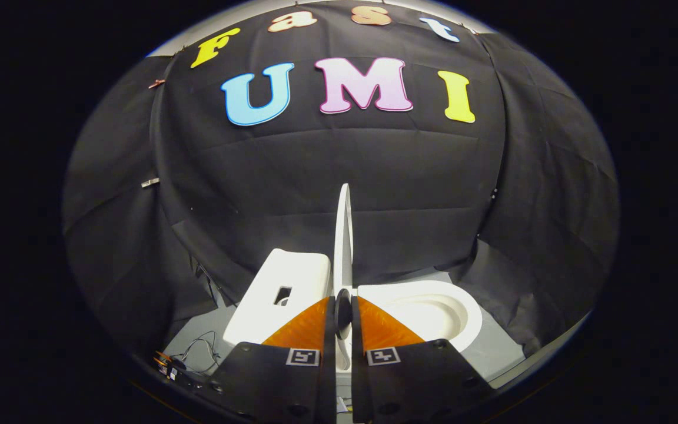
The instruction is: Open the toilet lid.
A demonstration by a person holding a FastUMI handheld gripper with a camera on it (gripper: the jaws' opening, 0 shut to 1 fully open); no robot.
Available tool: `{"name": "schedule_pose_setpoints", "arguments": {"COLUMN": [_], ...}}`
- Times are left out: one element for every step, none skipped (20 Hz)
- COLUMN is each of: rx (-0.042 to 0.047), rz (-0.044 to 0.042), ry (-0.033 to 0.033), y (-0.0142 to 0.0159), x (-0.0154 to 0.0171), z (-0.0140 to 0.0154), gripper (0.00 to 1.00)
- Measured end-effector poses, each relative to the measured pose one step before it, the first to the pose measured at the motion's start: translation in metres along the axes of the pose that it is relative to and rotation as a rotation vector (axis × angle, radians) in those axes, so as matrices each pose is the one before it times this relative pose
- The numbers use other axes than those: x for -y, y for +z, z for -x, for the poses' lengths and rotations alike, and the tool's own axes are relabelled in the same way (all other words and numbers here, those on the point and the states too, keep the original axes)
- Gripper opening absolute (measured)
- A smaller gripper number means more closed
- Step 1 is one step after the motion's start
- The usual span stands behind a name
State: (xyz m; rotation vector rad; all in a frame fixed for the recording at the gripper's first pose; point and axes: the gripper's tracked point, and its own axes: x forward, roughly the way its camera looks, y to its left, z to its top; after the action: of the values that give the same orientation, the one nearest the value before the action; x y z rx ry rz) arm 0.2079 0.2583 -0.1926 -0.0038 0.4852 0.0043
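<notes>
Against the black cloth wall, a smooth white toilet sits on the grey floor: boxy tank left, oval bowl right. Between them the thin glossy toilet lid stands upright, edge-on, long axis vertical. The hand-held gripper is nearly closed, both fingers pressing the lid's lower edge.

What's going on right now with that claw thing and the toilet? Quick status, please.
Gripper shut on toilet lid, both fingers pinching its edge. Lid upright, seen edge-on between tank and open bowl. Nothing in the way.
</notes>
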Motion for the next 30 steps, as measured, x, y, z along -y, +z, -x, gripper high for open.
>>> {"name": "schedule_pose_setpoints", "arguments": {"rx": [0.00133, 0.00261, 0.00127, -0.00144, -0.0036, -0.00389, -0.0023, 0.00091, 0.00162, 0.00197, 0.00134, 0.00454, 0.00451, 0.00297, 0.00378, 0.0011, 0.00543, 0.00346, 0.00505, -0.00174, -0.00285, 0.00129, 0.00777, 0.01192, 0.0176, 0.02257, 0.0162, 0.01171, 0.01032, 0.00994], "rz": [0.01077, 0.01078, 0.00589, 0.01043, 0.00957, 0.01123, 0.0076, 0.00428, 0.00513, 0.00656, 0.01353, 0.01947, 0.01907, 0.01077, 0.0111, 0.02206, 0.02367, 0.01267, -0.00647, -0.00776, -0.01373, -0.01083, -0.00525, 0.00158, 0.0092, 0.01388, 0.01324, 0.01172, 0.00772, 0.00702], "ry": [0.00324, 0.00304, 0.00221, 0.00485, 0.00736, 0.00978, 0.00831, 0.00499, 0.00399, 0.00533, 0.00744, 0.00183, -0.00293, -0.00259, -0.00177, -0.00481, -0.01027, -0.01054, -0.00357, 0.00637, 0.02329, 0.02247, 0.01092, 0.00632, -0.00829, -0.00902, -0.00533, -0.00082, 0.00712, 0.00051], "y": [-0.00339, -0.00036, 0.00027, 0.0, -0.00176, -0.00265, -0.00107, -0.00045, -0.00031, -0.00167, -0.00186, 0.00046, 0.00048, 0.00036, -0.00115, -0.00066, -0.00027, -0.00018, -0.00067, -0.00011, 0.00019, 0.00112, 0.00209, 0.00412, 0.00324, 0.00649, 0.00433, 0.00186, 0.00063, 0.00265], "x": [-0.00696, -0.00729, -0.00805, -0.00698, -0.00779, -0.00738, -0.00805, -0.00649, -0.00486, -0.00623, -0.00784, -0.00588, -0.00427, -0.00444, -0.00229, -0.00141, 0.00277, 0.00463, 0.004, 0.00354, -0.00166, -0.00183, 0.00026, 0.00013, 0.00316, 0.00327, 0.00183, 0.0028, 0.00145, 0.0037], "z": [-0.00071, -0.00042, 0.00123, 0.00002, -0.0009, -0.00103, 0.00048, -0.00039, -0.0006, -0.00028, -0.00146, -0.00166, -0.0005, -0.00005, -0.00129, -0.00052, 0.0012, 0.0016, 0.00152, 0.00109, 0.0024, 0.00359, 0.00632, 0.00597, 0.00609, 0.00614, 0.00419, 0.00349, 0.00246, 0.00697], "gripper": [0.15, 0.15, 0.15, 0.15, 0.15, 0.15, 0.15, 0.15, 0.15, 0.15, 0.15, 0.15, 0.15, 0.15, 0.15, 0.15, 0.15, 0.15, 0.15, 0.15, 0.15, 0.16, 0.18, 0.19, 0.21, 0.34, 0.47, 0.6, 0.72, 0.85]}}
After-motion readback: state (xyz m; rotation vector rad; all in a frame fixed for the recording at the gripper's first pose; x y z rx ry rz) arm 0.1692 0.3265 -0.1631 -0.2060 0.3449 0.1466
